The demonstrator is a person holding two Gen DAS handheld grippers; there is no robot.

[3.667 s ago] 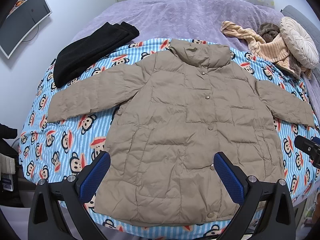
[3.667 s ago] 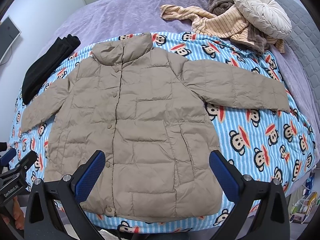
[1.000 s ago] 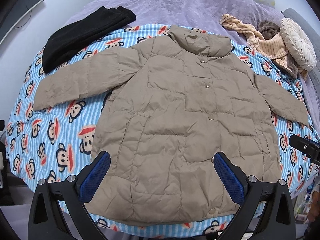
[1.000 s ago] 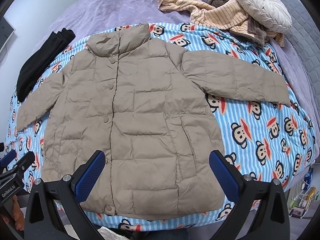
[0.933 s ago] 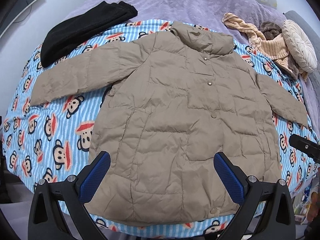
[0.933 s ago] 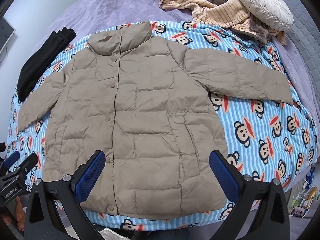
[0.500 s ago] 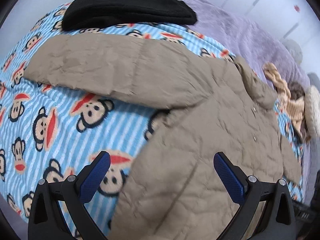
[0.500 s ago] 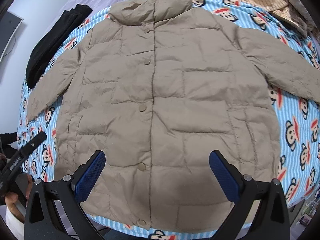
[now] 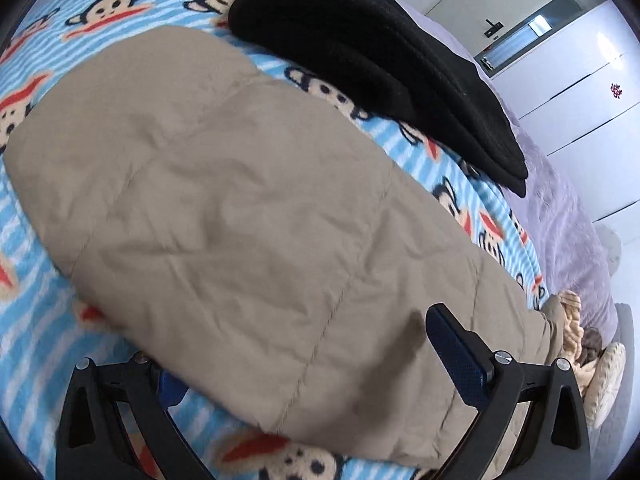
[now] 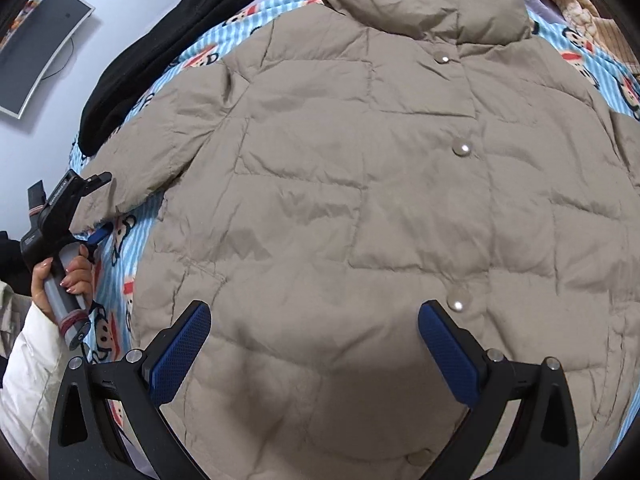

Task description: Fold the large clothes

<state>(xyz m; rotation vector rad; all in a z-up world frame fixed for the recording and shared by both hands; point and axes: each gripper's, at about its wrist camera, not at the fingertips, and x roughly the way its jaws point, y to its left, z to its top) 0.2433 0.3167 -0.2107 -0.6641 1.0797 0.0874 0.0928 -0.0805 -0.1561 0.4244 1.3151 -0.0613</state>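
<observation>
The tan puffer jacket [image 10: 360, 200] lies buttoned and spread flat on the monkey-print blanket [image 9: 48, 20] covering the bed. The left tongs [image 9: 316, 364] are spread wide around the end of its sleeve [image 9: 224, 208], one blue pad tucked beneath the edge and the other above, just beside a folded black garment [image 9: 380, 64]. The right tongs [image 10: 316, 352] hang released above the jacket's lower front.

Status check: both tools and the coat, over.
Left tool open, straddling the sleeve of the beige quilted puffer coat. Right tool open over the coat's front. Folded black knit garment lies beside the sleeve, apart from it.
</observation>
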